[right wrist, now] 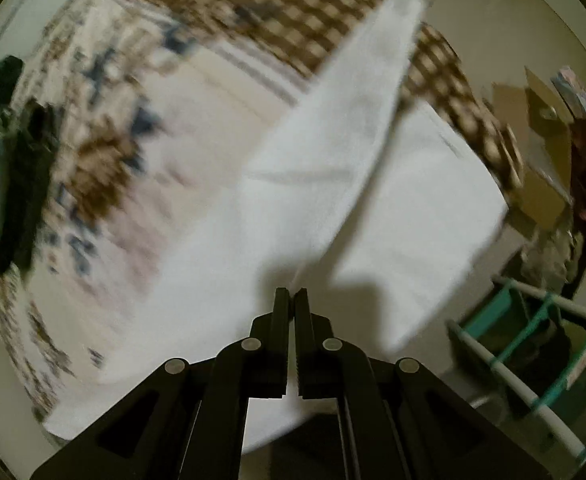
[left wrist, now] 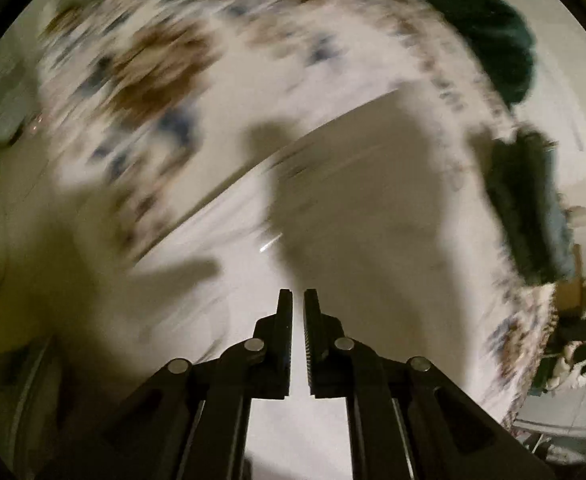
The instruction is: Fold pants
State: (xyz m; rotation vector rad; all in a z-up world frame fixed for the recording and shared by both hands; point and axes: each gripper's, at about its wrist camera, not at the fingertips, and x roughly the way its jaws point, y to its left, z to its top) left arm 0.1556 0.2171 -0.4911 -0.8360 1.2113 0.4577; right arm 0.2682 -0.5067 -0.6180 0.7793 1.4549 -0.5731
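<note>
The white pants point(right wrist: 357, 184) lie on a patterned bedspread point(right wrist: 105, 152). In the right wrist view my right gripper point(right wrist: 291, 294) is shut on an edge of the white fabric and lifts a long flap point(right wrist: 377, 64) of it up and away. In the left wrist view the white pants point(left wrist: 365, 216) fill the middle, under dark shadows. My left gripper point(left wrist: 298, 296) hovers over them with its jaws almost closed and a thin gap between; no cloth shows in the gap. Both views are blurred by motion.
Dark green clothes point(left wrist: 493, 32) and a dark folded pile point(left wrist: 529, 204) lie at the bedspread's point(left wrist: 141, 72) edge. A brown checked cover point(right wrist: 277, 4) lies at the back. Cardboard boxes point(right wrist: 541, 152) and a white rack with teal straps point(right wrist: 533, 344) stand on the right.
</note>
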